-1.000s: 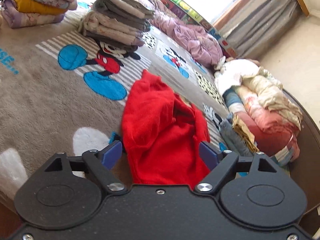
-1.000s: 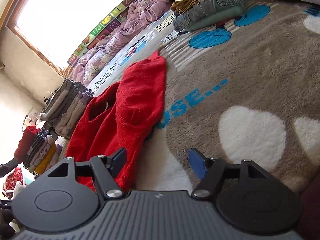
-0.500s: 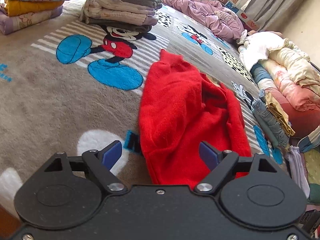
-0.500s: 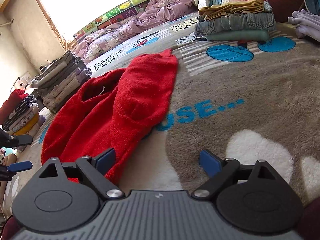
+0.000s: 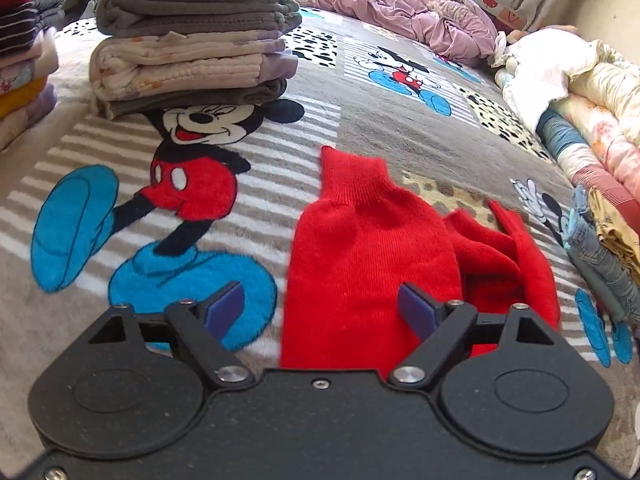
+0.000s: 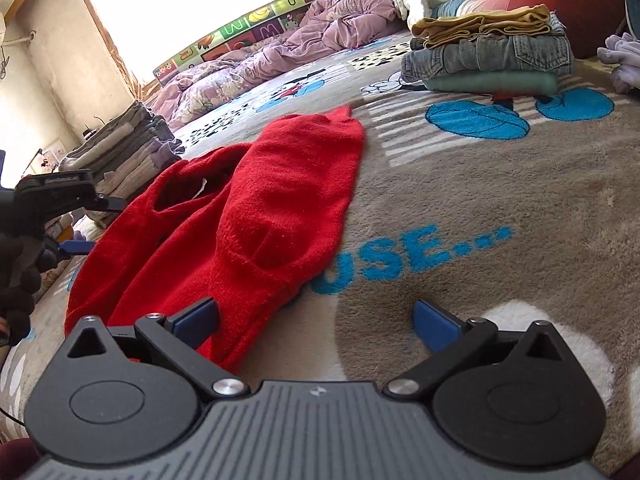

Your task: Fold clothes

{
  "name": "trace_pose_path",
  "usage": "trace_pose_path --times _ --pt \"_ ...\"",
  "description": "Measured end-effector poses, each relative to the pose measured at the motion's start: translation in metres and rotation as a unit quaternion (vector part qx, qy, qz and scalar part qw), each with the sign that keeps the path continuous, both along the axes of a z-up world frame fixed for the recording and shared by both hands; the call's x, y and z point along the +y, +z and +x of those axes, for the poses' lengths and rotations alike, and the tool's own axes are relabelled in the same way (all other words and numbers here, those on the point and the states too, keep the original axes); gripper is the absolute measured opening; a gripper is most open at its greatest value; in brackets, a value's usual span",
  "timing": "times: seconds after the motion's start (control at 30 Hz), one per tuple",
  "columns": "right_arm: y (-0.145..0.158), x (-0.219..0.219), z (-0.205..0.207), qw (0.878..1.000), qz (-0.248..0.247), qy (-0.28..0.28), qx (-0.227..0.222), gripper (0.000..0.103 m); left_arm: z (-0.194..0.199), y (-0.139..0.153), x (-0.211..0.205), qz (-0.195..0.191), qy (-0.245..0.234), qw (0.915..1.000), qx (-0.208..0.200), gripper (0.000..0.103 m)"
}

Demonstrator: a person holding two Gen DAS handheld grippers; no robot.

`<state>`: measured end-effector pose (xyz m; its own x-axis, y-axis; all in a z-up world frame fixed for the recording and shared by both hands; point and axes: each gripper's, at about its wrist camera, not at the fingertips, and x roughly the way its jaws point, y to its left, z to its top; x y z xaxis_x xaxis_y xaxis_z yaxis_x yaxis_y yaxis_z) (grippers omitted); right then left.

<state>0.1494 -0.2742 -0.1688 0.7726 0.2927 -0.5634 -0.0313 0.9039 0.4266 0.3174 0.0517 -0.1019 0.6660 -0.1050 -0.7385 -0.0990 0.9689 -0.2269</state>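
Blue "USE..." lettering [image 6: 408,258] is showing on the blanket [image 6: 500,184] at two o'clock of the red sweater [image 6: 248,220] (lying crumpled). Left gripper [image 5: 320,310] and right gripper [image 6: 316,320] are both gaping, empty; folded jeans stack [image 6: 492,60] is sitting beyond.

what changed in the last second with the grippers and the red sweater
Both grippers dropped lower and closer to the blanket; the left gripper swung toward the grey folded stack, and now shows at the right camera's left edge. Nothing was grasped. The red sweater lies rumpled as before, and the right gripper stays open like the left.
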Motion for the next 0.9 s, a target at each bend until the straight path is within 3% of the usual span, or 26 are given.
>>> trace_pose_path --times 0.07,0.2,0.3,0.4,0.47,0.5,0.53,0.73,0.9 --pt "-0.001 0.000 -0.001 1.000 0.001 0.000 -0.004 0.103 0.020 -0.004 -0.004 0.020 -0.004 0.9998 0.006 0.084" --pt "-0.002 0.003 -0.001 1.000 -0.009 -0.001 -0.012 0.103 0.052 -0.011 0.005 -0.012 0.007 0.9999 0.005 0.083" --pt "-0.003 0.005 -0.001 1.000 -0.015 -0.003 -0.017 0.103 0.077 -0.016 0.011 -0.034 0.015 0.9993 0.005 0.075" --pt "-0.005 0.006 -0.001 1.000 -0.020 -0.004 -0.024 0.103 0.094 -0.035 0.011 -0.028 0.013 0.9991 0.028 0.070" --pt "-0.006 0.008 0.000 0.999 -0.027 -0.005 -0.028 0.103 0.093 -0.035 0.003 0.013 -0.005 0.9998 0.013 0.050" --pt "-0.007 0.009 0.000 0.999 -0.030 -0.005 -0.031 0.103 0.092 -0.033 -0.001 0.032 -0.013 0.9994 0.007 0.018" --pt "-0.007 0.010 0.000 0.999 -0.034 -0.005 -0.033 0.103 0.088 -0.030 0.001 0.020 -0.017 0.9996 -0.001 0.005" --pt "-0.009 0.015 -0.002 0.998 -0.048 -0.008 -0.045 0.103 0.052 0.002 0.013 0.009 -0.027 0.9980 -0.057 0.004" --pt "-0.010 0.016 -0.004 0.997 -0.051 -0.010 -0.052 0.103 0.003 0.044 0.037 0.047 0.004 0.9926 -0.112 0.004"
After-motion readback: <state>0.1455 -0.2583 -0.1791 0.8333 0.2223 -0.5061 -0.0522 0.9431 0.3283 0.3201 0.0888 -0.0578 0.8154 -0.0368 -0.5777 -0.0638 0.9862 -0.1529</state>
